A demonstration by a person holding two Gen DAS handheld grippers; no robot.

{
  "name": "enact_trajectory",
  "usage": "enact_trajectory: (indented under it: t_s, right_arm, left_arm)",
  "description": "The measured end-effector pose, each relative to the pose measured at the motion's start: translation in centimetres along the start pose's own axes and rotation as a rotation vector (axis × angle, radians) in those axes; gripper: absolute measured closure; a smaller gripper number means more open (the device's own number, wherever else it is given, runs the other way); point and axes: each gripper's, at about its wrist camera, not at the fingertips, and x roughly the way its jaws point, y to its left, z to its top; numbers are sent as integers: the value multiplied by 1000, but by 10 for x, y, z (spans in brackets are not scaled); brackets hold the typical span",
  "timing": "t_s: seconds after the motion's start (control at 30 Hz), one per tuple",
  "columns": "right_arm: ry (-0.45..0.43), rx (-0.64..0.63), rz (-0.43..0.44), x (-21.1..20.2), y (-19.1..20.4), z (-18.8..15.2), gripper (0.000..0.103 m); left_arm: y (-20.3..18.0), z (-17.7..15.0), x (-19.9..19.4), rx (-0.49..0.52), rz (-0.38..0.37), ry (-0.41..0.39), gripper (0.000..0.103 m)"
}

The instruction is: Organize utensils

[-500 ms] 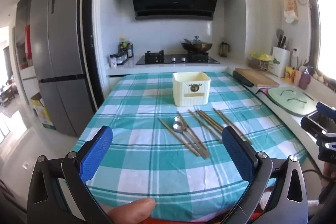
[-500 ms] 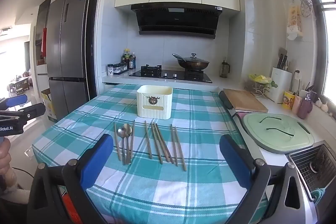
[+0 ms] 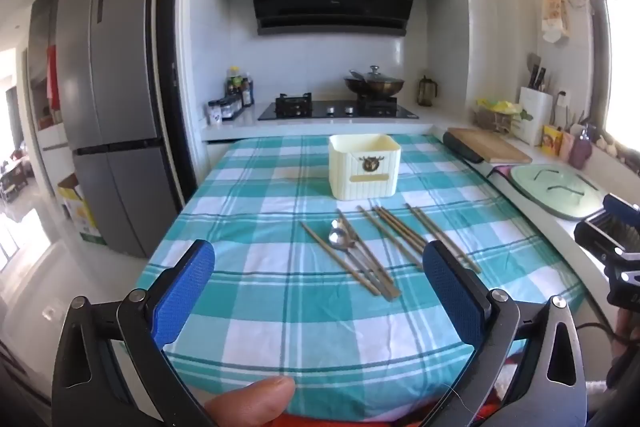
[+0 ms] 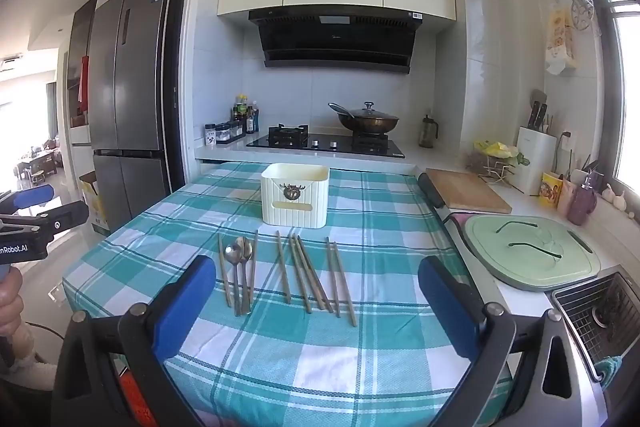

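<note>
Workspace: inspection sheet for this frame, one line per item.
Surface: table under a teal checked tablecloth, flat.
Job's things: cream utensil box upright at the far end; chopsticks lying loose in front of it; spoons among the leftmost sticks. Nothing seen inside the box from here.
Clutter: nothing seen on the cloth besides these.
Grippers: left gripper open, holding nothing; right gripper open, holding nothing; both short of the utensils.
Cables: dark cable by the right-hand device.
Surroundings: wok on the hob, fridge, cutting board, green lid, sink rack.
</note>
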Motion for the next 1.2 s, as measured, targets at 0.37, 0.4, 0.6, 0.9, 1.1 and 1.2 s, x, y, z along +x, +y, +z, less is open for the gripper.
enact_trajectory:
  t_s: [0.37, 0.4, 0.6, 0.9, 1.1, 1.2]
  right_arm:
    - [-4, 5, 0, -1, -2, -1, 0]
    - [-4, 5, 1, -1, -2, -1, 0]
    - [-4, 4, -1, -1, 0, -4, 0]
    - [-7, 6, -1, -1, 0, -5, 0]
    - [-8, 6, -1, -1, -1, -4, 0]
    - [-8, 7, 0, -1, -1, -4, 0]
  left_arm:
    - [2, -3, 5, -4, -4, -1, 0]
    - [2, -3, 5, -4, -3, 0, 0]
    - [2, -4, 5, -3, -3, -3, 0]
    - [2, -3, 6, -2, -3, -3, 0]
    - [3, -2, 6, -2, -3, -4, 0]
    - [2, -2, 5, -2, -3, -4, 0]
